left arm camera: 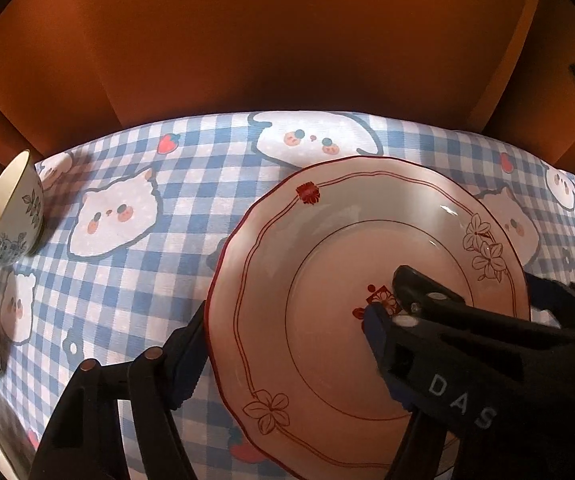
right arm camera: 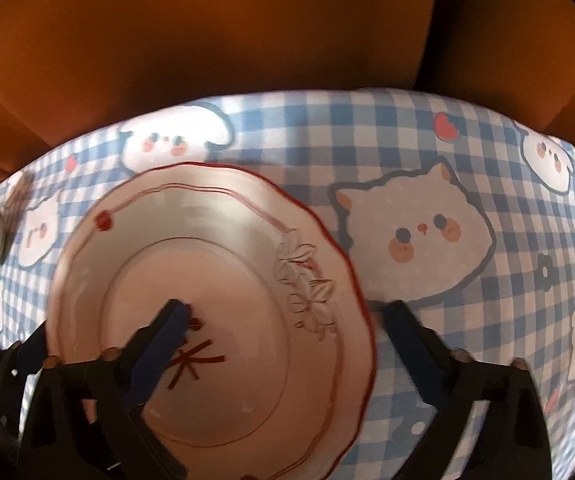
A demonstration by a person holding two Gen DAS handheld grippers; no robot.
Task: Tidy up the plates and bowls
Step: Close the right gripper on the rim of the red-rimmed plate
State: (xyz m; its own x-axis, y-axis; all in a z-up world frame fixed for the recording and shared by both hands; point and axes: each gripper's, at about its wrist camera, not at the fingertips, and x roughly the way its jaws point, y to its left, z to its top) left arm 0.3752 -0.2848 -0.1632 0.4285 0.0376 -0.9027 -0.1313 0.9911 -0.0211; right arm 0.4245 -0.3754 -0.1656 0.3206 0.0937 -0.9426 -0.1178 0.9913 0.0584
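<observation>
place: home dining spot | evidence: desk [left arm camera: 135,280] wore blue gingham cartoon-cat cloth [right arm camera: 407,240] | crockery: floral plate [left arm camera: 327,240] beneath hand-held gripper [left arm camera: 279,344], bowl [left arm camera: 11,216] far left

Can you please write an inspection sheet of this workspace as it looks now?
Surface: blue-and-white checked tablecloth with cartoon cat faces covers the table.
Job's things: pink scalloped ceramic plate with red rim and flower drawings lies flat; white bowl with blue leaf pattern stands at the far left.
Clutter: grey patterned item at the left edge, too cut off to identify.
Grippers: left gripper and right gripper each straddle an opposite side of the plate rim, jaws apart, not pressing.
Cables: nothing seen.
Surroundings: brown-orange panels behind the table.
</observation>
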